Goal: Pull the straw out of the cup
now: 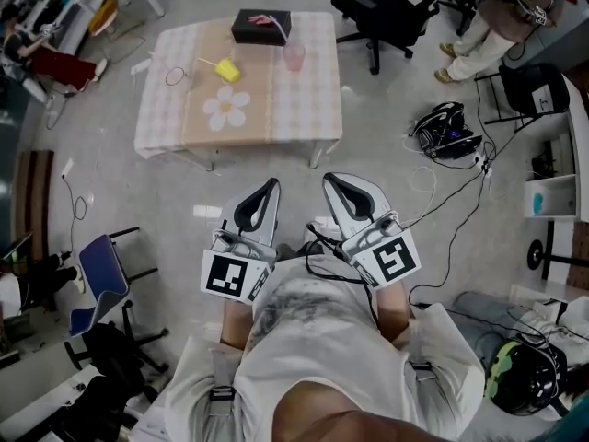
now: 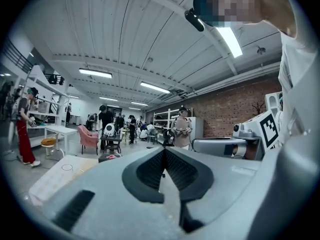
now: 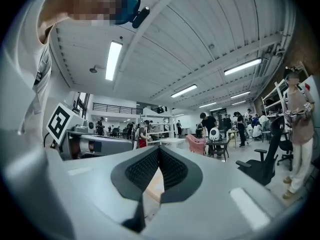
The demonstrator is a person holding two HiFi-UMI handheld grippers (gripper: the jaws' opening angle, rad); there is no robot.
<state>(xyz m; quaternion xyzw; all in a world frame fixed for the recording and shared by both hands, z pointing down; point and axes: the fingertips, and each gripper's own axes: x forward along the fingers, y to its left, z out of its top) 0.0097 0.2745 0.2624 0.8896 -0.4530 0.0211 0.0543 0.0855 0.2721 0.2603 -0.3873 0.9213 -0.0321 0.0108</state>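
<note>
Far ahead in the head view stands a low table [image 1: 304, 118] under a checked cloth with a flower print. A pale pink cup [image 1: 294, 56] stands on it near a black box [image 1: 260, 28] that has something pink lying on top. A yellow cup [image 1: 228, 70] lies on its side with a thin straw [image 1: 207, 62] sticking out to the left. A clear ring-shaped cup [image 1: 174, 76] [image 2: 67, 167] sits near the left edge. My left gripper [image 1: 272, 184] [image 2: 164, 150] and right gripper [image 1: 329, 179] [image 3: 159, 149] are held close to the body, well short of the table, both shut and empty.
Black office chairs [image 1: 382, 12] and a standing person [image 1: 497, 17] are at the back right. A headset and cables [image 1: 448, 132] lie on the floor to the right. A blue chair [image 1: 101, 270] stands to the left, and a helmet [image 1: 520, 376] lies at the bottom right.
</note>
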